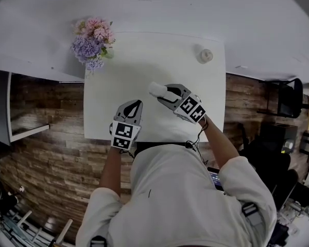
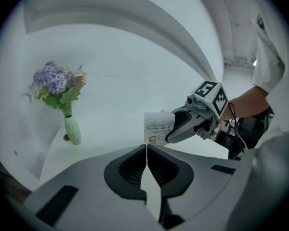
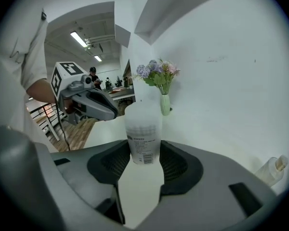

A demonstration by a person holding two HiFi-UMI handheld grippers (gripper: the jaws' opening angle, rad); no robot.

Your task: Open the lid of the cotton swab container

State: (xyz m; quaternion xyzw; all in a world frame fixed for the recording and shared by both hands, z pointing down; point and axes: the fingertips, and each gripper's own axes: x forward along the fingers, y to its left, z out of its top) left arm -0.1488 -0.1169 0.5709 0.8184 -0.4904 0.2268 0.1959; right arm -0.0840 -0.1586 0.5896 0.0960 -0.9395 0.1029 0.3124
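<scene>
The cotton swab container (image 3: 143,136) is a clear plastic cylinder with a printed label and its lid on. My right gripper (image 3: 144,150) is shut on its lower part, and the lid end sticks out past the fingertips. In the head view the container (image 1: 157,90) is over the middle of the white table (image 1: 118,71), in the right gripper (image 1: 164,93). My left gripper (image 1: 136,103) is shut and holds nothing, a short way to the left of the container. From the left gripper view the container (image 2: 158,127) shows just beyond the closed left gripper (image 2: 147,148).
A slim green vase of purple and pink flowers (image 1: 93,41) stands at the table's far left corner. A small white object (image 1: 205,55) sits near the far right corner. The table's near edge runs close under both grippers, with wooden floor (image 1: 46,153) beyond it.
</scene>
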